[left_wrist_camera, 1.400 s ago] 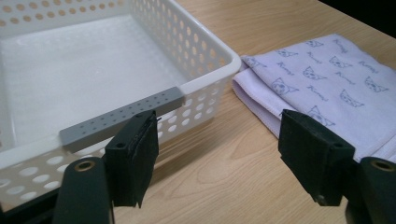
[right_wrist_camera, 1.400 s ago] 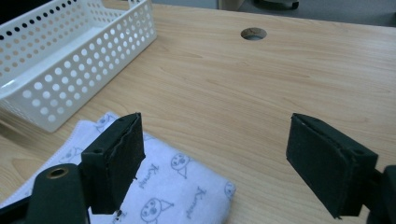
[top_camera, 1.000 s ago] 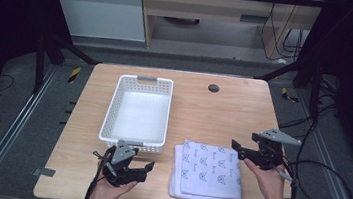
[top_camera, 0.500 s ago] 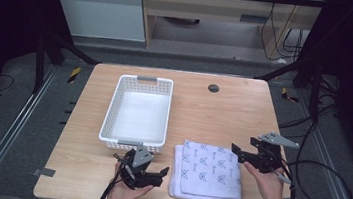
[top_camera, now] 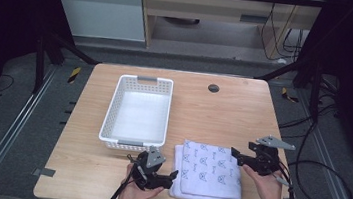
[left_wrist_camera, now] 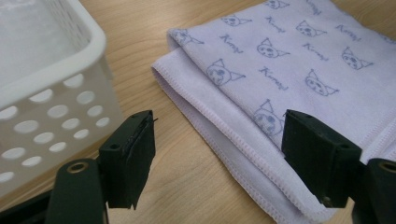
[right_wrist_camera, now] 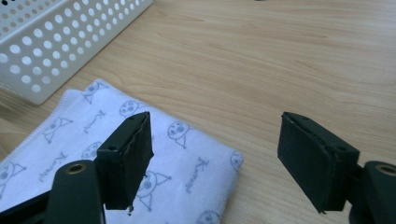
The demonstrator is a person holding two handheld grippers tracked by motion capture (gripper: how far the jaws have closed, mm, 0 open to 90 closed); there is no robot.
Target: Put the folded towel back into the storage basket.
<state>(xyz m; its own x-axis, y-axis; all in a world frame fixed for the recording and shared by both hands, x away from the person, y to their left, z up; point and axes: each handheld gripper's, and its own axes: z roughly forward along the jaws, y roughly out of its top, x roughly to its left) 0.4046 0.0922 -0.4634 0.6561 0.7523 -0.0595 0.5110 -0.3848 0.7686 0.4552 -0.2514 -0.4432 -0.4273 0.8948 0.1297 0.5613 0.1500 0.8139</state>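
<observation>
A folded pale lilac towel [top_camera: 209, 173] printed with small cat faces lies on the wooden table [top_camera: 223, 115] near its front edge. My left gripper [top_camera: 172, 175] is open at the towel's left edge, one jaw over the bare wood and the other over the cloth [left_wrist_camera: 289, 70]. My right gripper [top_camera: 234, 155] is open at the towel's far right corner [right_wrist_camera: 187, 172], one jaw above the cloth and the other above the table. Neither gripper holds anything.
A white perforated basket [top_camera: 138, 113] stands empty just left of the towel, its wall [left_wrist_camera: 51, 116] close to my left gripper and its corner [right_wrist_camera: 56, 37] beyond the right one. A dark round hole [top_camera: 213, 88] marks the table's far side. Cables trail off the right edge.
My left gripper has moved right along the front edge until it reached the towel's left side. My right gripper has shifted a little left and down to the towel's far right corner.
</observation>
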